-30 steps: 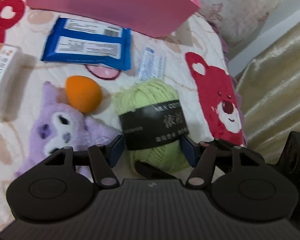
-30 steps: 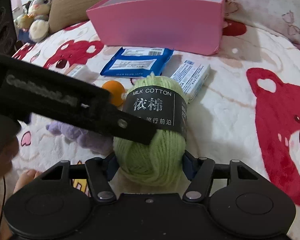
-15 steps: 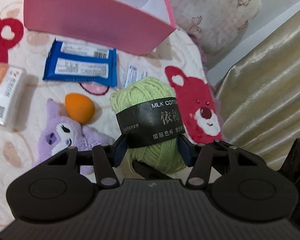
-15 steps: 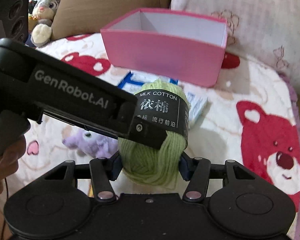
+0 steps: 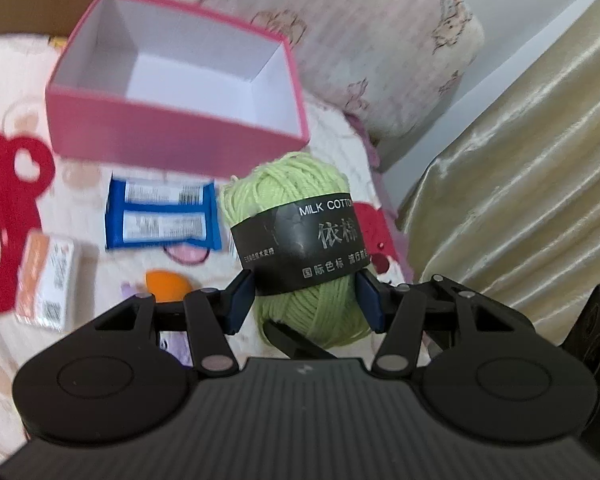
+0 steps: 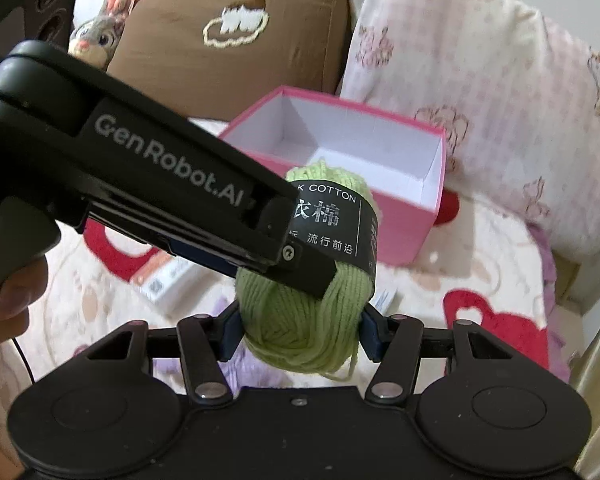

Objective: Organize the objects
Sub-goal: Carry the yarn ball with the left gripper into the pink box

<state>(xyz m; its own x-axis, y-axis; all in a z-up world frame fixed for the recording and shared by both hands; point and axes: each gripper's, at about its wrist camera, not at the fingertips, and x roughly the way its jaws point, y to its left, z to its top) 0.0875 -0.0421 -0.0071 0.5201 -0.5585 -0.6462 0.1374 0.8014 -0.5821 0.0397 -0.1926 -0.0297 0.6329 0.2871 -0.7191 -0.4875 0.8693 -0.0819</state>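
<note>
A green yarn ball [image 5: 296, 200] with a black "MILK COTTON" label is held in the air by both grippers. My left gripper [image 5: 305, 304] is shut on its lower part. My right gripper [image 6: 298, 332] is shut on the same yarn ball [image 6: 300, 320] from another side. The left gripper's body [image 6: 140, 184] crosses the right wrist view. An open pink box [image 5: 172, 128] with a white, empty inside stands beyond the yarn; it also shows in the right wrist view [image 6: 403, 220].
On the bear-print blanket lie a blue packet [image 5: 160, 216], an orange sponge egg [image 5: 166, 286], a white-and-orange carton [image 5: 48, 280] and a purple plush [image 6: 256, 364]. Pillows [image 6: 479, 112] and a brown cushion [image 6: 228, 40] stand behind the box. A gold curtain [image 5: 519, 200] hangs at right.
Both grippers have lifted the yarn ball off the blanket and carried it up towards the pink box, whose inside now shows from above.
</note>
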